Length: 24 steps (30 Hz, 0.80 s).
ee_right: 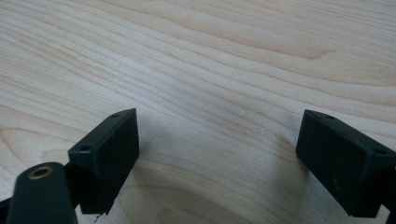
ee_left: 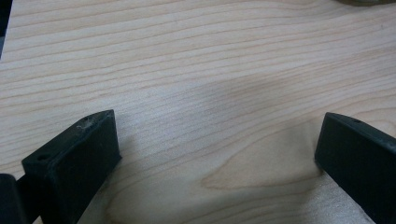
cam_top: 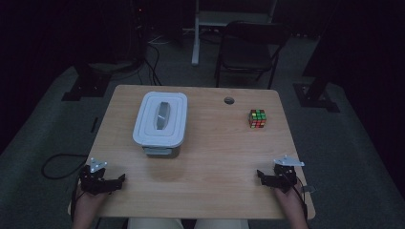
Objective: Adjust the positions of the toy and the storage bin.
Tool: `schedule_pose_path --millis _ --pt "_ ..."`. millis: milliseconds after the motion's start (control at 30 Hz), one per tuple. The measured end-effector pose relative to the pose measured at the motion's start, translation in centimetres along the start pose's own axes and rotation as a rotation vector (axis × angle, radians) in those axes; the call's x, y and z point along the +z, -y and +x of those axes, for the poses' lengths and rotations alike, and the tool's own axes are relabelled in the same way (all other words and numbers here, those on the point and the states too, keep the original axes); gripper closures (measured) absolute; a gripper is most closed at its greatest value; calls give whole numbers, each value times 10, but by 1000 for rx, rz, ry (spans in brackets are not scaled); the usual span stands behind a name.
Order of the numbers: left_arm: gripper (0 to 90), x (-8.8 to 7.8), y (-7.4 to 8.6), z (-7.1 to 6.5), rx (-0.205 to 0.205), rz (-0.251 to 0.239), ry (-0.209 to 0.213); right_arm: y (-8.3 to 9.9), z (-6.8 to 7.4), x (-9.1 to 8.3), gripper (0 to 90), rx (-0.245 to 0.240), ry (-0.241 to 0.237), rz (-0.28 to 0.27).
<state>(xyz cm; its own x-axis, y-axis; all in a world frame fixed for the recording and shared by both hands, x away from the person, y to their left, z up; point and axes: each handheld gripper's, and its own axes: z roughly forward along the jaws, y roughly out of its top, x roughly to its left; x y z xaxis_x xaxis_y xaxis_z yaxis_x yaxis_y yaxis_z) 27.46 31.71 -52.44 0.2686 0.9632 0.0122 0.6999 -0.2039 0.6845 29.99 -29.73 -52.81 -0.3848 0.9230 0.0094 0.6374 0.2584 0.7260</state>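
Both tools idle at the table's [cam_top: 205,167] near edge: left tool [cam_top: 119,180] and right tool [cam_top: 261,175] gape wide, gripping nothing. The lidded container [cam_top: 161,121] and puzzle cube [cam_top: 257,118] sit well apart from them.

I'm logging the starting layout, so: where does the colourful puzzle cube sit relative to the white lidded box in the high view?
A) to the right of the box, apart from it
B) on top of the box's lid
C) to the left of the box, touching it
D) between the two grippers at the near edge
A: the puzzle cube stands on bare table well right of the white lidded box.

dim room, grey carpet [cam_top: 334,143], black folding chair [cam_top: 248,50] behind wooden table [cam_top: 210,157].
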Motion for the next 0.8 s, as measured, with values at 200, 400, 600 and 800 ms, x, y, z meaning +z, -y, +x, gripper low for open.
schedule_pose_path --millis 200,400,600,800 --pt "6 0 0 0 3 1 1 0 0 0 132 1 0 0" --pt "6 1 -1 -1 -10 1 -10 0 0 0 136 5 0 -2" --pt "6 2 -3 -1 -17 -1 -11 -2 -1 2 129 8 7 3" --pt "6 5 -9 -2 -4 -18 5 -9 3 9 135 30 34 1"
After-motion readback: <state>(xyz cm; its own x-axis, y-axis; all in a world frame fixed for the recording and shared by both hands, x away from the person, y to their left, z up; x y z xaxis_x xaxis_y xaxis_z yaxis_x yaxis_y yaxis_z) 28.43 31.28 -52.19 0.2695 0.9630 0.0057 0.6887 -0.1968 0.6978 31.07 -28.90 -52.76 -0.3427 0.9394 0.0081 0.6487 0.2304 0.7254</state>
